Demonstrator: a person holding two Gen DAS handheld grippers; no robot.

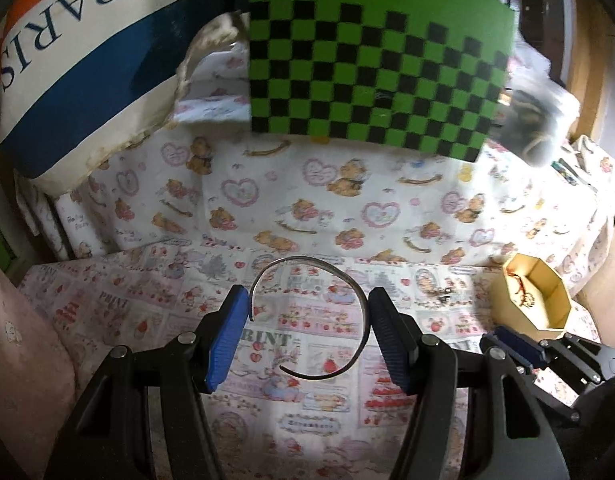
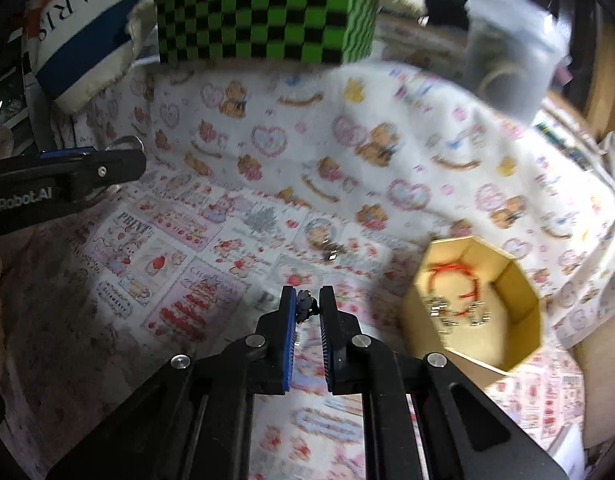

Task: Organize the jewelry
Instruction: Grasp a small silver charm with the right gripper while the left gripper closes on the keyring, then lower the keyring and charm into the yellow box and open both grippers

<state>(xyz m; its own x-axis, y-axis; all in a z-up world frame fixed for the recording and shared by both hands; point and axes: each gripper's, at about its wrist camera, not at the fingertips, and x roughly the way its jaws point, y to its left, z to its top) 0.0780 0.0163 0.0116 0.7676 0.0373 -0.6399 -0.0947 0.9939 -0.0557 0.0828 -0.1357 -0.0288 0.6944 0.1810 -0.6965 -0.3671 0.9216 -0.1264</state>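
Observation:
My left gripper (image 1: 309, 304) is shut on a thin silver open bangle (image 1: 327, 268), held by its sides between the blue pads above the printed cloth. My right gripper (image 2: 307, 308) is shut on a small dark piece of jewelry (image 2: 306, 306) at its fingertips. A yellow octagonal box (image 2: 519, 312) at the right holds a red cord bracelet (image 2: 451, 276) and small silver pieces (image 2: 455, 314); it also shows in the left wrist view (image 1: 547, 308). Another small metal piece (image 2: 332, 252) lies on the cloth left of the box, also in the left wrist view (image 1: 441, 294).
A green and black checkered box (image 1: 371, 76) stands at the back. A "PARIS" cushion (image 1: 67, 60) leans at the back left. A blurred clear bag (image 2: 511, 52) sits at the back right. Teddy-bear cloth (image 1: 347, 200) covers the back slope. The left gripper's arm (image 2: 63, 184) shows at the left.

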